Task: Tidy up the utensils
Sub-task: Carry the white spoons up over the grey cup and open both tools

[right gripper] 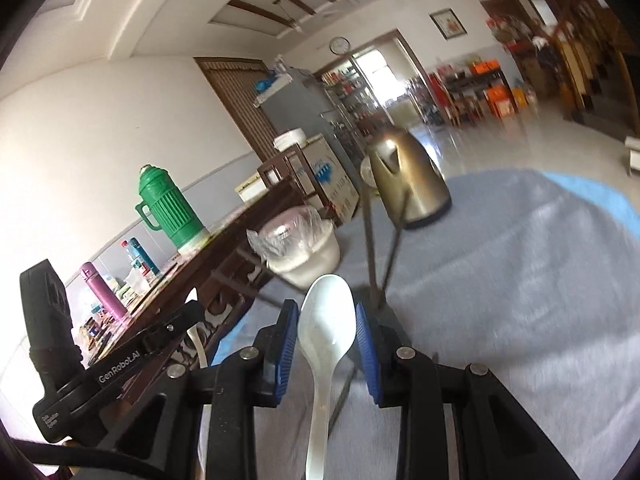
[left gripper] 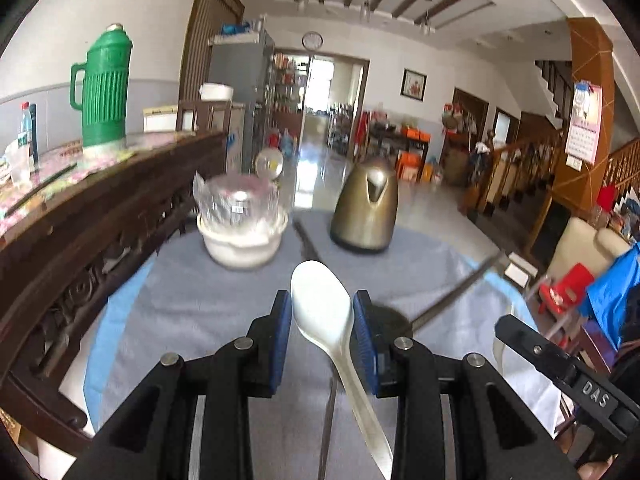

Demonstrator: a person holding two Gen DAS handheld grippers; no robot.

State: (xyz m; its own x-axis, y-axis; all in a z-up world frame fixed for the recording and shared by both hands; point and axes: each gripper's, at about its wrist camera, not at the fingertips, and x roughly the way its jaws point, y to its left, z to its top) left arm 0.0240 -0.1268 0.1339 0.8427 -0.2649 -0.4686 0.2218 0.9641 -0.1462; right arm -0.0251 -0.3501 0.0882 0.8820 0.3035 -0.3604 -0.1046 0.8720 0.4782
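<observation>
In the left wrist view my left gripper is shut on a white plastic spoon; its bowl points forward between the blue pads and its handle runs back under the gripper. In the right wrist view my right gripper is shut on a second white spoon, bowl forward between the blue pads. Both are held above a round table with a grey-blue cloth. Dark chopsticks lie on the cloth ahead; they also show in the right wrist view.
A bronze kettle and a white bowl covered in plastic wrap stand at the table's far side. A dark wooden sideboard with a green thermos runs along the left. The right gripper's body is at the lower right.
</observation>
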